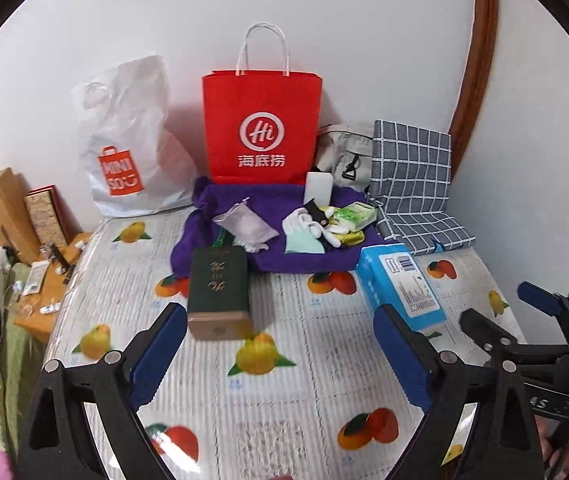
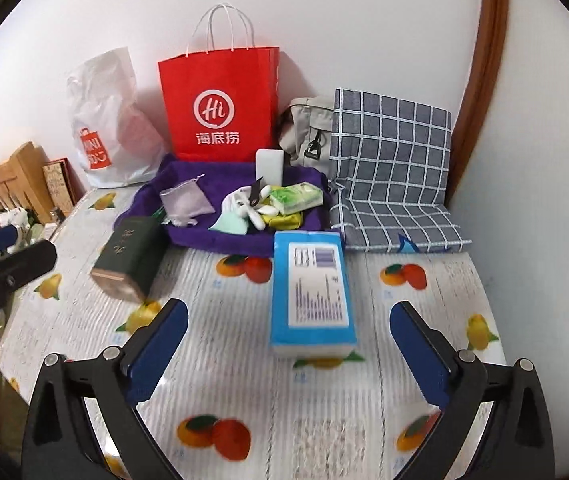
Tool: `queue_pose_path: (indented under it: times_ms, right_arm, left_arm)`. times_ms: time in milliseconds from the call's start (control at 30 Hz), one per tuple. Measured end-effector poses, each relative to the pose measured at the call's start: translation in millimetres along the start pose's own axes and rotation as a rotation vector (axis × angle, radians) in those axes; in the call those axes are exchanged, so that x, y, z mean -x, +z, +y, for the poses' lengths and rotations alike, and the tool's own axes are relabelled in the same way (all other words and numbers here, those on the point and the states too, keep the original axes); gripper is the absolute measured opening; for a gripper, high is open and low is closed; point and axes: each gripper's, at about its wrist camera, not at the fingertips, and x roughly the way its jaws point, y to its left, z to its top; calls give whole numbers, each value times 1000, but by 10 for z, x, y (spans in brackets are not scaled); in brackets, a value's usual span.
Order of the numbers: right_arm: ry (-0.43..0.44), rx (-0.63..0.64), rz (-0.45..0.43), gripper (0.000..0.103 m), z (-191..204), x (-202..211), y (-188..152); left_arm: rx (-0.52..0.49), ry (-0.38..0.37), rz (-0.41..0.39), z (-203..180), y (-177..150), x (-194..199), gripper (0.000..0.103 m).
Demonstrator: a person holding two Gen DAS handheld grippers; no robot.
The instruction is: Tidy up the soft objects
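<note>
The soft objects lay heaped on a purple towel (image 1: 284, 256) spread on the fruit-print tablecloth (image 1: 284, 380): a pale lilac drawstring pouch (image 1: 246, 226), white gloves (image 1: 304, 222), a mint-green cloth (image 1: 304, 245) and a green tissue packet (image 1: 354, 216), with something yellow beneath them that was too crumpled to identify. A white block (image 2: 270, 168) stood upright at the towel's back edge. Behind the towel a red paper bag (image 1: 262, 128) stood against the wall, with a white plastic shopping bag (image 1: 124, 148) to its left. To the towel's right sat a grey bag (image 2: 308, 132) and a grey checked cloth (image 2: 392, 168). At the towel's front edge lay a dark green box (image 1: 220, 292) on the left and a blue tissue pack (image 2: 310, 296) on the right. Nearest the cameras, well in front of the towel, the left gripper (image 1: 280, 356) and the right gripper (image 2: 288, 352) both had their jaws spread wide with nothing in them.
</note>
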Motion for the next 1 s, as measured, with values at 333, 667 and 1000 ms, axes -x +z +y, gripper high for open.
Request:
queue_pose_path:
  times_ms: [333, 667, 1000]
  right_arm:
    - [-10, -23, 6, 100, -18, 324, -234]
    - [-26, -45, -2, 100, -89, 453, -324]
    - [-25, -48, -17, 100, -86, 541, -344]
  left_arm:
    - [32, -3, -18, -19, -177, 304, 95]
    - [21, 51, -20, -31, -257, 362, 95]
    - [19, 53, -22, -37, -268, 394, 95]
